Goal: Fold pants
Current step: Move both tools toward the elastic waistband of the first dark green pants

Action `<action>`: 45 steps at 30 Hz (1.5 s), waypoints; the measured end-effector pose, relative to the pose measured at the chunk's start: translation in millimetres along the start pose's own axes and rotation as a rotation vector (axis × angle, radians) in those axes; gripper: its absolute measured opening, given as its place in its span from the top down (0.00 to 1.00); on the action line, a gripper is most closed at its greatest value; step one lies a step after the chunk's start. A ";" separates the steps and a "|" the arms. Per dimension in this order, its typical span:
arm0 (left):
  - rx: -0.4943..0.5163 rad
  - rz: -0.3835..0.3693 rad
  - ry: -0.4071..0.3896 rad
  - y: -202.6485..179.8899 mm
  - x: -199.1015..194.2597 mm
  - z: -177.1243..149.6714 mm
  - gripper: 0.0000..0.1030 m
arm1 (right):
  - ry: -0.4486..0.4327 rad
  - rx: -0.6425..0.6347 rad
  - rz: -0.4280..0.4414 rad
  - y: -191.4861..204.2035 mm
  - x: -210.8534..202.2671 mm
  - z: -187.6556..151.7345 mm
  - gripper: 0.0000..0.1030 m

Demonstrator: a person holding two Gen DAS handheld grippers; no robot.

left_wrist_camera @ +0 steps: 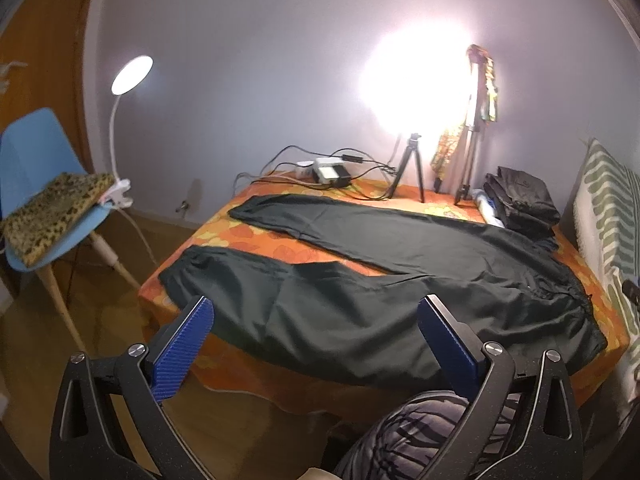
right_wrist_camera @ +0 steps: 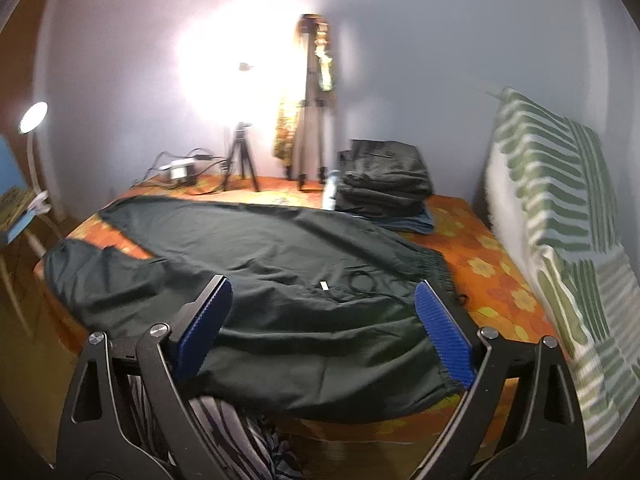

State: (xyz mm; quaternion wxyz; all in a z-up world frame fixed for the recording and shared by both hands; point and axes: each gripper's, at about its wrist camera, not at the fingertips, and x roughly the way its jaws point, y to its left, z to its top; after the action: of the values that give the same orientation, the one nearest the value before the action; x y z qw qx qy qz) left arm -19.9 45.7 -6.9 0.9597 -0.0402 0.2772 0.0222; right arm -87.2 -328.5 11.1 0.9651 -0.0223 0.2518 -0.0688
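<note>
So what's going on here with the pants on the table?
A person holds a two-finger tool in each hand over dark pants spread flat, legs apart, on a table with an orange floral cloth. Folding has not begun. The left tool and the right tool are both open and hold nothing. A stack of folded dark clothes sits at the far corner.

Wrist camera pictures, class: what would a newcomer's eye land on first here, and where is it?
First, the glaring lamp against the back wall, behind the small tripod. Next, the dark pants spread flat with legs apart over the orange flowered table. Then the blue pads of the open left hand-held gripper and right hand-held gripper in front, holding nothing.
</note>
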 end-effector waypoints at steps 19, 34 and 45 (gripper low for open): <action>-0.164 0.140 0.122 108.2 43.5 -31.6 0.23 | 0.134 -0.273 0.199 47.6 24.8 -72.1 0.17; -0.151 0.111 0.203 110.5 83.2 -36.0 0.24 | 0.316 -0.453 0.205 42.5 83.1 -138.0 0.20; -0.133 0.081 0.270 94.2 122.7 -46.2 0.24 | 0.350 -0.623 0.095 6.9 99.2 -159.2 0.28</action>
State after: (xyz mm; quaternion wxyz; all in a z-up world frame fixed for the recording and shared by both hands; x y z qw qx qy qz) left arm 53.1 137.9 -117.5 0.9072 -0.0951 0.4030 0.0737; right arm -78.5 -337.2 -176.2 0.8564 -0.2916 0.4227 0.0536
